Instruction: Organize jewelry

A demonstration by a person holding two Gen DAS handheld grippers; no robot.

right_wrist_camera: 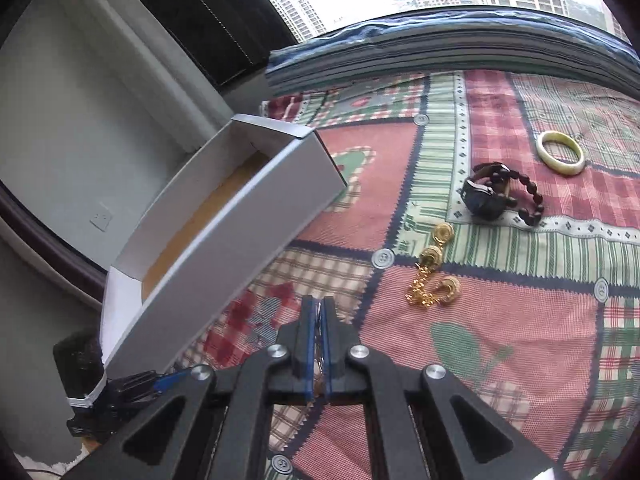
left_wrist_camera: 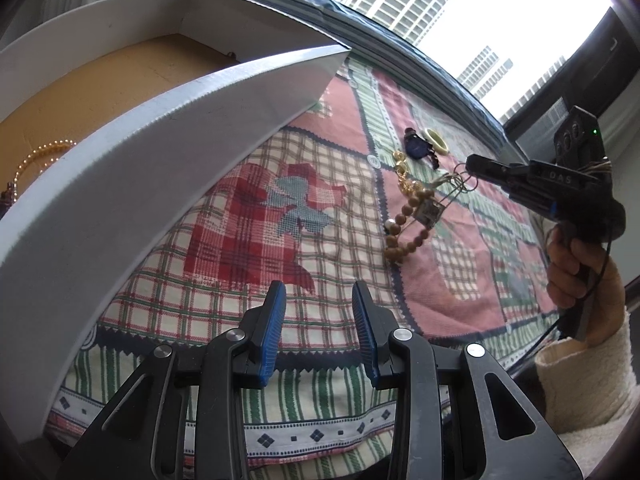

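A white box (left_wrist_camera: 168, 128) with a brown floor stands at the left on the patchwork cloth; a pearl necklace (left_wrist_camera: 40, 156) lies inside. The box also shows in the right wrist view (right_wrist_camera: 224, 240). My left gripper (left_wrist_camera: 319, 300) is open and empty above the cloth. My right gripper (right_wrist_camera: 319, 312) is shut on a keyring-like piece with metal rings and a square charm (left_wrist_camera: 430, 210), held above a wooden bead bracelet (left_wrist_camera: 404, 228). On the cloth lie a gold chain with discs (right_wrist_camera: 434, 272), a dark watch with a dark bead bracelet (right_wrist_camera: 500, 198) and a pale bangle (right_wrist_camera: 560, 152).
The cloth (left_wrist_camera: 248, 220) covers a bed-like surface with a grey-blue edge (right_wrist_camera: 440, 48) at the window. A wall and a dark frame (right_wrist_camera: 52, 260) stand left of the box. My left gripper shows beside the box's near corner in the right wrist view (right_wrist_camera: 120, 396).
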